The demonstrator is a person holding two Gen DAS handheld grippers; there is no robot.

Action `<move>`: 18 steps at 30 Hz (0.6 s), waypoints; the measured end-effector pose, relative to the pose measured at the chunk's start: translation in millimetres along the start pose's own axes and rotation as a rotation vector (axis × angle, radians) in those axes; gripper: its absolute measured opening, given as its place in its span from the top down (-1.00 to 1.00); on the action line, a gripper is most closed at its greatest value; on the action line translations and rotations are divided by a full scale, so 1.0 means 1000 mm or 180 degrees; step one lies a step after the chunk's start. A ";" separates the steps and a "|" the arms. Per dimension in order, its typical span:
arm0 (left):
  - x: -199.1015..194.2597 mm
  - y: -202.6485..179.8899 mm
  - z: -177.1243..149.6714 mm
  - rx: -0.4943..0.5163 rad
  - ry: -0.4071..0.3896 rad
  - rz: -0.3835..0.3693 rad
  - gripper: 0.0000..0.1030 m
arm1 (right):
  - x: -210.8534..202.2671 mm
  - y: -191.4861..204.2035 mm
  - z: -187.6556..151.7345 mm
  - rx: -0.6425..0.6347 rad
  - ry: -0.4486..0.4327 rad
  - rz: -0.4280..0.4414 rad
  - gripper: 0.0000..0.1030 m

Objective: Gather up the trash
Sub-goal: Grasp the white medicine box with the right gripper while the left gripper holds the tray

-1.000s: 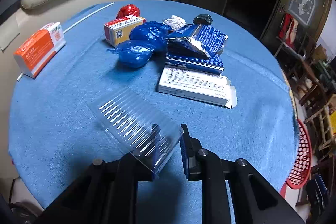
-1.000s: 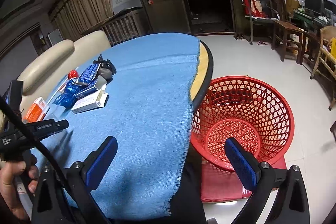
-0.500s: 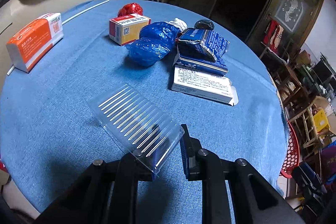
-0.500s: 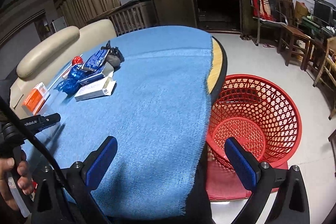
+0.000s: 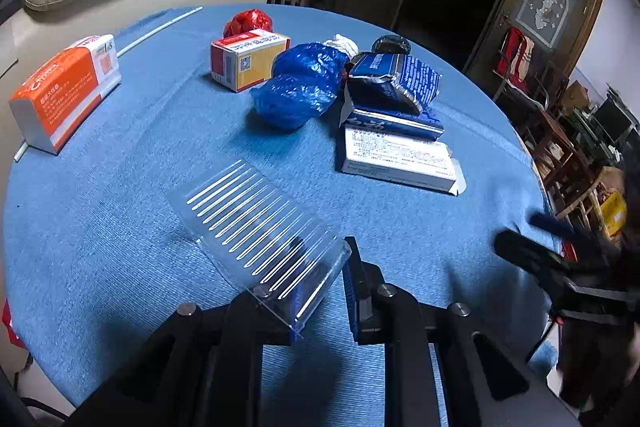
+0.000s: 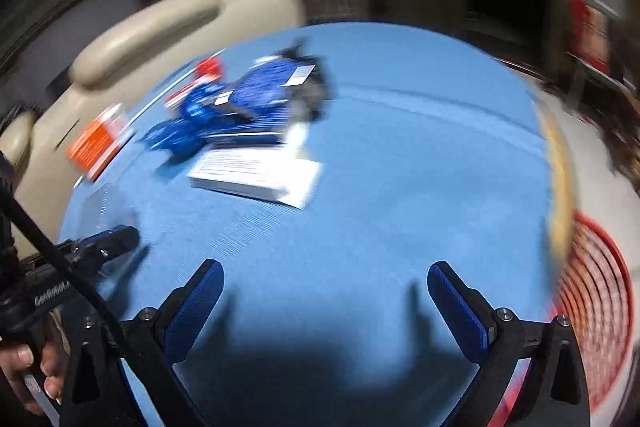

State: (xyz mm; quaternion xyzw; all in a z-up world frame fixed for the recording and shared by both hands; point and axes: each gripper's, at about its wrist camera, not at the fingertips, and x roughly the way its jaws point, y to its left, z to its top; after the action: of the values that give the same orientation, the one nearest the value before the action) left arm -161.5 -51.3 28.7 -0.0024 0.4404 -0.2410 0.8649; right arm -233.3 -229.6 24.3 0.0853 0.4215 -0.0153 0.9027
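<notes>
Swinging back from the basket, our right gripper (image 6: 324, 307) now faces the littered table, while the left has barely shifted.

Our left gripper (image 5: 320, 287) is clamped on the near edge of the clear ribbed plastic tray (image 5: 256, 227), which slants down to the blue tablecloth (image 5: 120, 227); the right one is spread wide and empty, low over bare cloth. Beyond lie the white carton (image 5: 396, 163), the blue foil packets (image 5: 394, 87), the crumpled blue bag (image 5: 300, 87), two orange boxes (image 5: 66, 91) and a red wad (image 5: 248, 21) — all uncollected. At the table's far side stands the red basket (image 6: 592, 307) — its contents are too blurred to judge, so most of the job looks left.
</notes>
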 end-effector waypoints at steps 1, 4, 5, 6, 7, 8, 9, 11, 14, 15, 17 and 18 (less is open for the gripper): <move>0.001 0.002 0.000 0.0007 0.0011 -0.0010 0.62 | 0.012 0.006 0.010 -0.0193 0.0075 0.0065 -0.99; 0.001 0.004 0.000 0.0046 0.0016 -0.0044 0.62 | 0.033 0.017 0.034 -0.0645 0.0152 0.0068 -0.99; 0.002 0.004 0.000 0.0056 0.0017 -0.0056 0.62 | 0.038 0.020 0.042 -0.0772 0.0151 0.0083 -0.99; 0.002 0.005 0.000 0.0064 0.0018 -0.0065 0.62 | 0.043 0.022 0.048 -0.0858 0.0155 0.0088 -0.99; 0.002 0.006 0.001 0.0067 0.0018 -0.0071 0.62 | 0.048 0.024 0.055 -0.0953 0.0175 0.0105 -0.99; 0.003 0.006 0.001 0.0068 0.0021 -0.0082 0.62 | 0.053 0.024 0.061 -0.1023 0.0201 0.0119 -0.99; 0.004 0.007 0.002 0.0065 0.0028 -0.0090 0.62 | 0.058 0.025 0.065 -0.1073 0.0223 0.0131 -0.99; 0.005 0.008 0.002 0.0060 0.0031 -0.0092 0.62 | 0.071 0.026 0.073 -0.1150 0.0281 0.0150 -0.99; 0.007 0.010 0.004 0.0048 0.0050 -0.0100 0.61 | 0.087 0.020 0.077 -0.1054 0.0368 0.0330 -0.99; 0.008 0.010 0.005 0.0049 0.0060 -0.0095 0.60 | 0.087 0.017 0.075 -0.0991 0.0392 0.0377 -0.97; 0.009 0.010 0.005 0.0051 0.0070 -0.0081 0.60 | 0.083 0.017 0.069 -0.0920 0.0380 0.0418 -0.59; 0.010 0.010 0.005 0.0051 0.0080 -0.0073 0.60 | 0.079 0.021 0.065 -0.0983 0.0365 0.0348 -0.47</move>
State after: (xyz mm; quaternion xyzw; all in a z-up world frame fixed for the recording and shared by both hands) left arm -148.6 -47.9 22.6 0.0025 0.4491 -0.2545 0.8565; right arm -131.6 -216.3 8.1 -0.0308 0.4644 0.1036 0.8790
